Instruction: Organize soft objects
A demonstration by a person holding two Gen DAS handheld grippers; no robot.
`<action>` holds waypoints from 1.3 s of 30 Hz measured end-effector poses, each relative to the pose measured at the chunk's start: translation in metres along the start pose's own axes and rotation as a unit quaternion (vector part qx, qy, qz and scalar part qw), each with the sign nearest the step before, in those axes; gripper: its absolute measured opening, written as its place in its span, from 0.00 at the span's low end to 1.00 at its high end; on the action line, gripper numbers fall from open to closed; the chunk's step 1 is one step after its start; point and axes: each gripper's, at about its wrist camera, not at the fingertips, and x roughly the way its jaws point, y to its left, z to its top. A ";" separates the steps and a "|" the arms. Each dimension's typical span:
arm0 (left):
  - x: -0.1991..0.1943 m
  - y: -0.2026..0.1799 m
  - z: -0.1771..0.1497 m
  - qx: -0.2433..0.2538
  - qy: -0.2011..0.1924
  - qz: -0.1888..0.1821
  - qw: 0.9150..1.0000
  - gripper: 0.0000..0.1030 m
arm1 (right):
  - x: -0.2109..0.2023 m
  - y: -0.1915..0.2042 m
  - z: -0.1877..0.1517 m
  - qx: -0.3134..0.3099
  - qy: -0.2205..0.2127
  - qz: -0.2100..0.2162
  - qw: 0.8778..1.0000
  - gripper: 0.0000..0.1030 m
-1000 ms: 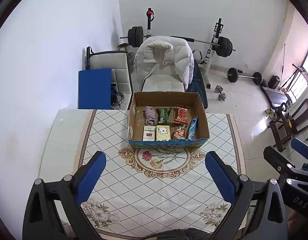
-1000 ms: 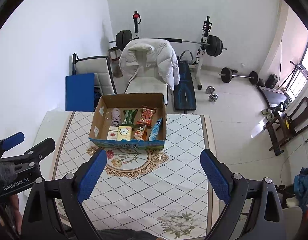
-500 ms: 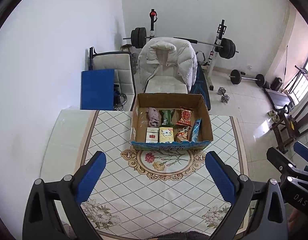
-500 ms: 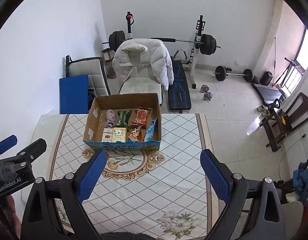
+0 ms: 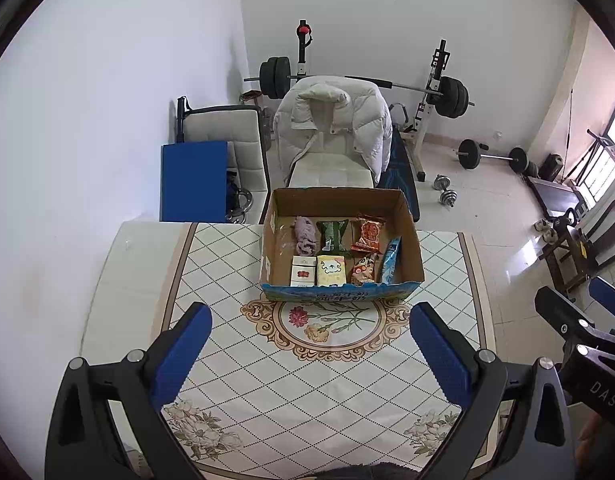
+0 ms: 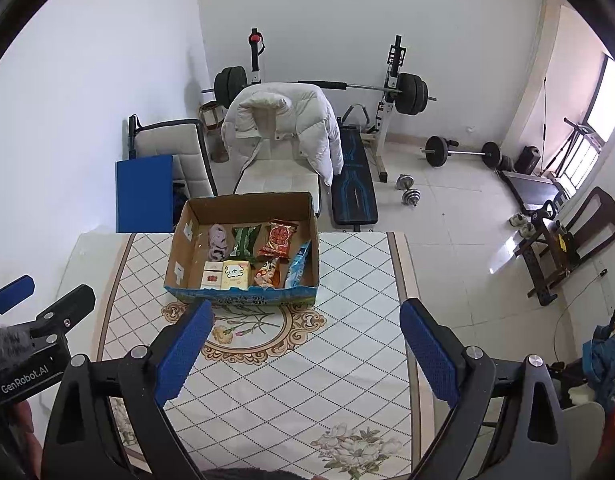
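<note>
Both the left gripper (image 5: 309, 354) and right gripper (image 6: 305, 350) hung wide, empty, above the table's (image 5: 307, 392) near edge; best approach the box (image 5: 341, 292) at the far edge from above.

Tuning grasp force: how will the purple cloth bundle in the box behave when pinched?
The purple cloth bundle looks crumpled and folded on itself, so it will probably be floppy and sag or unfurl when lifted. It seems light for its bulk, needing little force. It lies close beside the green packet in the cardboard box, so a wide pinch may snag that too.
</note>
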 end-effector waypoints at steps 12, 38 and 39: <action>-0.002 -0.004 0.000 0.003 0.001 -0.002 1.000 0.99 | -0.001 -0.006 0.000 0.010 0.000 -0.003 1.000 0.94; -0.005 -0.010 0.004 0.006 -0.005 -0.004 1.000 0.99 | -0.009 -0.007 -0.001 0.032 -0.006 -0.018 0.999 0.94; -0.005 -0.010 0.004 0.007 -0.005 -0.004 1.000 0.99 | -0.009 -0.008 -0.001 0.034 -0.007 -0.017 0.999 0.94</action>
